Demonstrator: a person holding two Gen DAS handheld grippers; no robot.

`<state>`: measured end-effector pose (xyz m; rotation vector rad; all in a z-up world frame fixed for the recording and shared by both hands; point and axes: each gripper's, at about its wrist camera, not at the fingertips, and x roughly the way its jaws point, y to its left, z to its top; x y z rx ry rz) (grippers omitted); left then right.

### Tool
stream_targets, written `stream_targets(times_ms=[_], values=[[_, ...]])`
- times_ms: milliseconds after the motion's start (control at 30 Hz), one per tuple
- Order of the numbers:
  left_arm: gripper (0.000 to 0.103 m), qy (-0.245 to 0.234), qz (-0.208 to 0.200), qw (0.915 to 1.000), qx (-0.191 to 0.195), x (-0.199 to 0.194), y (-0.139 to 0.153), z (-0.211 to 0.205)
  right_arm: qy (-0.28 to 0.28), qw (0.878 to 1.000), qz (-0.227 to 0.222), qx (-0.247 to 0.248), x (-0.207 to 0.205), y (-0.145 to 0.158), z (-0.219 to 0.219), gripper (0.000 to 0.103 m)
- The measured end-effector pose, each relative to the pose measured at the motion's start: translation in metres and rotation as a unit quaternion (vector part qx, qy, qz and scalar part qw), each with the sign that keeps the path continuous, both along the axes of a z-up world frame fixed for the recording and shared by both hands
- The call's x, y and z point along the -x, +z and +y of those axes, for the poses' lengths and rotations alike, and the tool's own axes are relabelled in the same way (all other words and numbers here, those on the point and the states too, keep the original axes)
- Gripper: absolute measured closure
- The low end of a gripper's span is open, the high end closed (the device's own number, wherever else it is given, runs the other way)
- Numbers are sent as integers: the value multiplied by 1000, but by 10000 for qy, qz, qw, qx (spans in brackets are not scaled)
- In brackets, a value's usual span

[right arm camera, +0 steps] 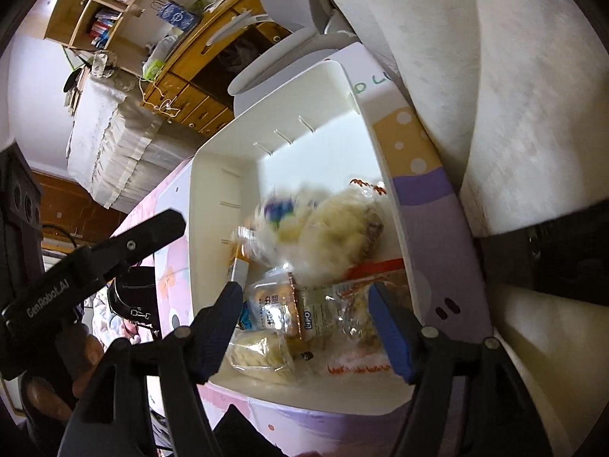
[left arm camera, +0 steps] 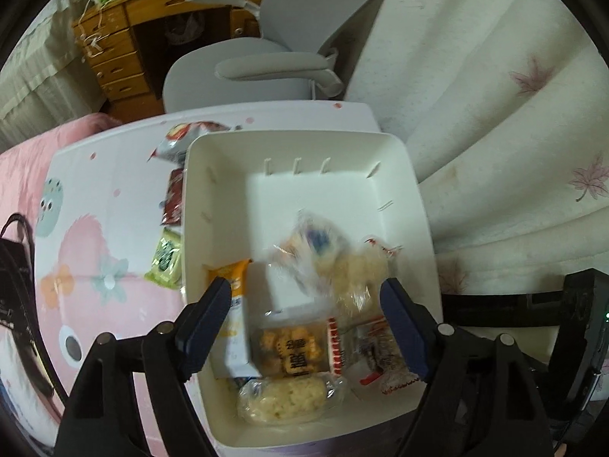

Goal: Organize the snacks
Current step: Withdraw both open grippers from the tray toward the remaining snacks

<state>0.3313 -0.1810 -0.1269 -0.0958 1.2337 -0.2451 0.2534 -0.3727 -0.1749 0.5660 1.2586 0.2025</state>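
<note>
A white bin (left arm camera: 297,144) stands on a small pastel table (left arm camera: 114,175) and holds several wrapped snacks: an orange packet (left arm camera: 234,278), a clear pack of brown biscuits (left arm camera: 291,350), a pale rice cake (left arm camera: 283,400) and a blurred clear bag (left arm camera: 316,243). My left gripper (left arm camera: 306,327) is open and empty just above the bin's near half. My right gripper (right arm camera: 306,327) is also open and empty over the same bin (right arm camera: 236,141); the blurred bag (right arm camera: 281,221) lies in it. On the table left of the bin lie a white-red chip bag (left arm camera: 179,141), a dark red packet (left arm camera: 174,198) and a green packet (left arm camera: 165,259).
A grey office chair (left arm camera: 247,72) and a wooden desk (left arm camera: 118,45) stand behind the table. A white quilt with leaf prints (left arm camera: 495,133) lies on the right. A black bag (left arm camera: 15,278) sits at the left. The left gripper's body (right arm camera: 76,266) shows in the right wrist view.
</note>
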Motion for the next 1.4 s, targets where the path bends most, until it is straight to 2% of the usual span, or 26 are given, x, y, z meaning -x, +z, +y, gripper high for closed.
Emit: stream_targets(times_ms=[133, 333, 567, 733, 900, 1100, 1400], values=[[24, 137, 44, 9999, -33, 8, 0, 15, -10, 10000, -15, 56, 1, 1, 3, 34], [24, 435, 166, 9988, -165, 33, -4, 47, 80, 9998, 201, -19, 11, -4, 20, 34], [24, 975, 405, 9944, -98, 72, -14, 112, 139, 9988, 450, 146, 26, -6, 53, 33], [24, 1192, 398, 9921, 54, 98, -16, 156, 186, 9986, 417, 267, 39, 1, 82, 33], [24, 1109, 248, 9931, 292, 120, -14, 198, 142, 9981, 353, 481, 56, 9, 115, 33], [24, 849, 105, 9949, 538, 141, -7, 252, -237, 9972, 391, 593, 88, 16, 161, 33], [24, 340, -88, 9975, 612, 161, 0, 320, -688, 9955, 252, 593, 123, 18, 225, 33]])
